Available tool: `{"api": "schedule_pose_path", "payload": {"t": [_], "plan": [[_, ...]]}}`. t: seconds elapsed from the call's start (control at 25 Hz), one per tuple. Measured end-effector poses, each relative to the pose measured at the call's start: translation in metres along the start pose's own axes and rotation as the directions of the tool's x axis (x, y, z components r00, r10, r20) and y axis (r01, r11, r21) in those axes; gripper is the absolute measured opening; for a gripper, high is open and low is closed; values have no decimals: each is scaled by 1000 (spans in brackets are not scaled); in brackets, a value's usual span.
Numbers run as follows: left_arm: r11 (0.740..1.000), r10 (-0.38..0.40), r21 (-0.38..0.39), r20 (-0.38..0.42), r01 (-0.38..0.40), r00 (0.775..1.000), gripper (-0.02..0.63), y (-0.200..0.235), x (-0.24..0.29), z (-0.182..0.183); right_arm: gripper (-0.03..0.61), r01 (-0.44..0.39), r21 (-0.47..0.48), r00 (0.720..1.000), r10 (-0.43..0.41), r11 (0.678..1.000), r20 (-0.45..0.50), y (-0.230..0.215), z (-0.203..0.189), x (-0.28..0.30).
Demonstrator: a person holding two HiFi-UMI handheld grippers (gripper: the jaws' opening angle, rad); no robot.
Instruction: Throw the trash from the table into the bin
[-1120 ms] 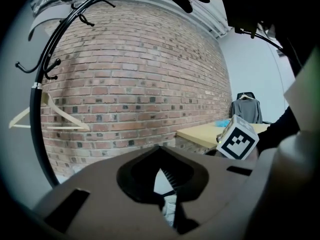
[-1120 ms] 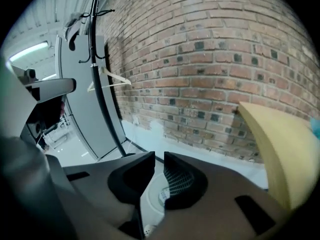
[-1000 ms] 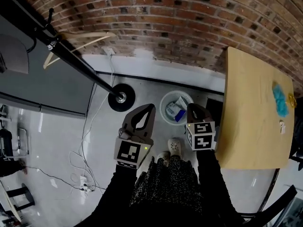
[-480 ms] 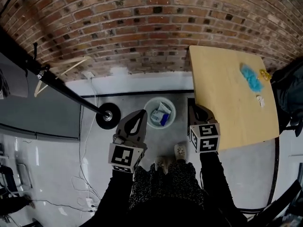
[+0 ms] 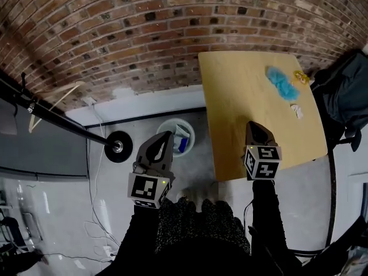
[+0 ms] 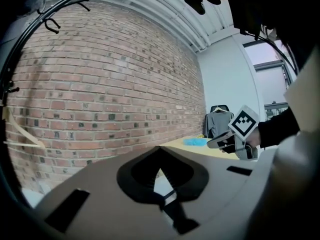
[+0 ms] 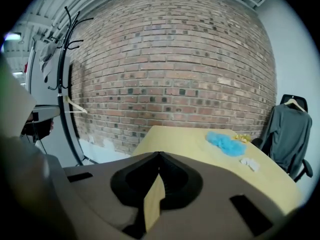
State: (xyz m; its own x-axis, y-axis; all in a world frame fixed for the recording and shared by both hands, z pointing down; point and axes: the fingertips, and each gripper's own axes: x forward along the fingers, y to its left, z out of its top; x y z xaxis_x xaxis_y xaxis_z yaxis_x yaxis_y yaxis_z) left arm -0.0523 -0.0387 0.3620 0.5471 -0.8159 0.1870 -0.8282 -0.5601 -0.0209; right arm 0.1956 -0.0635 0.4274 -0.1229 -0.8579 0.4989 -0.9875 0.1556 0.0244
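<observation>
A wooden table (image 5: 247,91) stands at the right of the head view. On its far side lie a fluffy blue piece of trash (image 5: 280,82), a small yellow scrap (image 5: 299,77) and a white crumpled scrap (image 5: 296,110). My right gripper (image 5: 252,125) is shut and empty, over the table's near part, well short of the trash. The right gripper view shows the blue trash (image 7: 225,143) and the white scrap (image 7: 249,163) ahead of it. My left gripper (image 5: 167,134) is shut and empty, above the floor beside the white bin (image 5: 168,126), which holds trash.
A brick wall (image 5: 172,33) runs behind the table and bin. The coat stand's round base (image 5: 118,148) sits left of the bin, with a wooden hanger (image 5: 54,99) on its pole. A chair with dark clothing (image 5: 345,96) stands right of the table. Cables (image 5: 98,211) lie on the floor.
Both grippers have swung away from the bin toward the right. The right gripper went from beside the bin to above the table's near part. The table now sits more centrally in view.
</observation>
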Motion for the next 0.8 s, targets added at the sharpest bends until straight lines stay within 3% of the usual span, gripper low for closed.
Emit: {"api": "schedule_pose_path", "payload": {"t": [0.32, 0.56, 0.8], "plan": [[1000, 6, 12, -5, -5, 1000, 6, -59, 40, 16, 11, 18, 9, 1000, -18, 1000, 25, -79, 6, -11], [996, -20, 88, -6, 21, 1000, 6, -103, 71, 34, 11, 23, 27, 999, -24, 999, 37, -133, 1, -16], [997, -29, 77, -3, 29, 1000, 6, -132, 96, 39, 11, 43, 35, 998, -44, 998, 40, -182, -8, -18]]}}
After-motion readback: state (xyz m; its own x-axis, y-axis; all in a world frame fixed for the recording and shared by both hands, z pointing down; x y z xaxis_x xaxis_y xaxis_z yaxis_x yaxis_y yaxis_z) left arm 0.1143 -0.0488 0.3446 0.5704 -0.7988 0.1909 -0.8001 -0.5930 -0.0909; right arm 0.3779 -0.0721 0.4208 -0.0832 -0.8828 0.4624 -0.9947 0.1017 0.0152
